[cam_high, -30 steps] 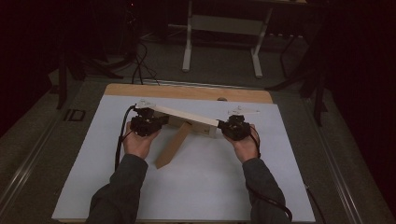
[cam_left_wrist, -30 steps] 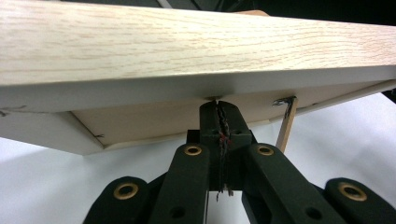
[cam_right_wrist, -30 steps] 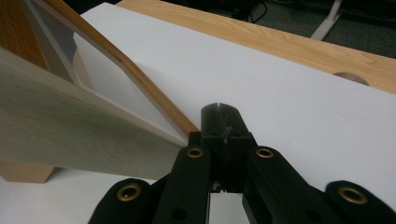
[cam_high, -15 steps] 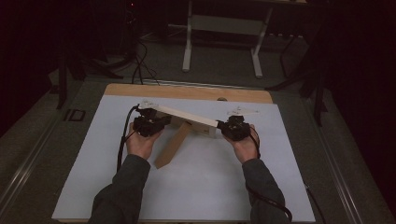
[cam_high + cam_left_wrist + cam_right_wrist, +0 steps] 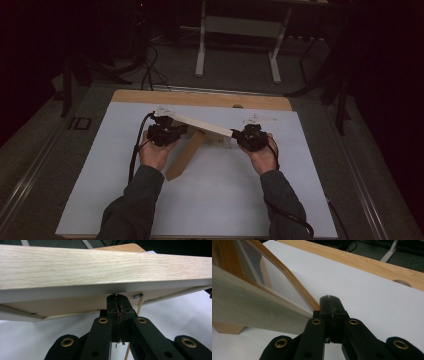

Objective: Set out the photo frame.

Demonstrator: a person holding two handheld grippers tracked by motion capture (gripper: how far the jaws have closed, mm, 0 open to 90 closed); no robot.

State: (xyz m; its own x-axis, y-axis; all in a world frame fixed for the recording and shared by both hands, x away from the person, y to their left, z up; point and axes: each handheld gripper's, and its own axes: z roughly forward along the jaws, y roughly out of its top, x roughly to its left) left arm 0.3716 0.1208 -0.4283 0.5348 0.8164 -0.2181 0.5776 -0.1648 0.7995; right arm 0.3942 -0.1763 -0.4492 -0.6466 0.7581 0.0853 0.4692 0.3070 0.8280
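Observation:
A light wooden picture frame [image 5: 202, 126] hangs tilted over the white sheet, its left end higher, with a wooden prop leg [image 5: 184, 156] slanting down to the sheet. My left gripper [image 5: 180, 131] is shut at the frame's left end. In the left gripper view its shut tips [image 5: 117, 298] touch the underside of the frame's edge [image 5: 100, 267]. My right gripper [image 5: 236, 137] is shut at the frame's right end. In the right gripper view its closed tips [image 5: 329, 300] sit beside the frame's corner [image 5: 249, 307], where a glass pane shows.
A white sheet [image 5: 225, 195] covers most of the wooden table [image 5: 200, 98], which has a round hole [image 5: 237, 106] near its far edge. Cables trail from both grippers. A metal stand [image 5: 240, 30] stands on the floor beyond the table.

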